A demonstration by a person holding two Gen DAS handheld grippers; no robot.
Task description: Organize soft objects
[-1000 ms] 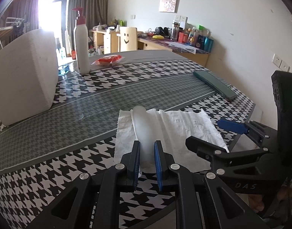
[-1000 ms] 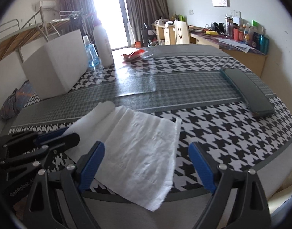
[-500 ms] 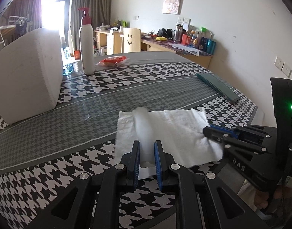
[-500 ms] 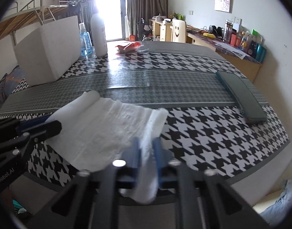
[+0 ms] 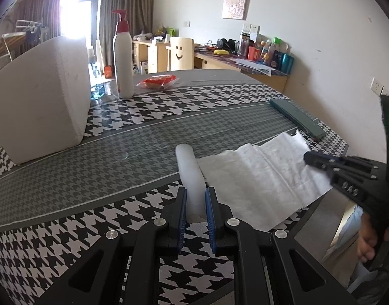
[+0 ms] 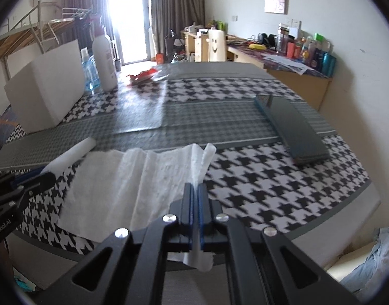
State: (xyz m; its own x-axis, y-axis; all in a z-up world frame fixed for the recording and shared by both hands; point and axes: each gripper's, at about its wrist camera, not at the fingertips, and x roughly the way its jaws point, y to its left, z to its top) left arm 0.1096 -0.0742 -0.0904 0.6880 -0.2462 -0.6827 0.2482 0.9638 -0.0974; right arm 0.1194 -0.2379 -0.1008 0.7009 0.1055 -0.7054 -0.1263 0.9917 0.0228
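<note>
A white paper towel [image 5: 265,175] lies partly unrolled near the front edge of the houndstooth table [image 5: 118,137]. Its rolled end [image 5: 190,175] is pinched between the narrowed jaws of the left gripper [image 5: 196,212]. The right gripper [image 6: 195,198] has its jaws clamped tight on the sheet's free edge, which bunches and lifts; a scrap hangs below the pads. The roll's lower end is hidden by the fingers. A dark flat case [image 6: 293,129] lies to the right, well apart. The white block [image 5: 39,104] and pump bottle [image 5: 123,58] stand further back.
</note>
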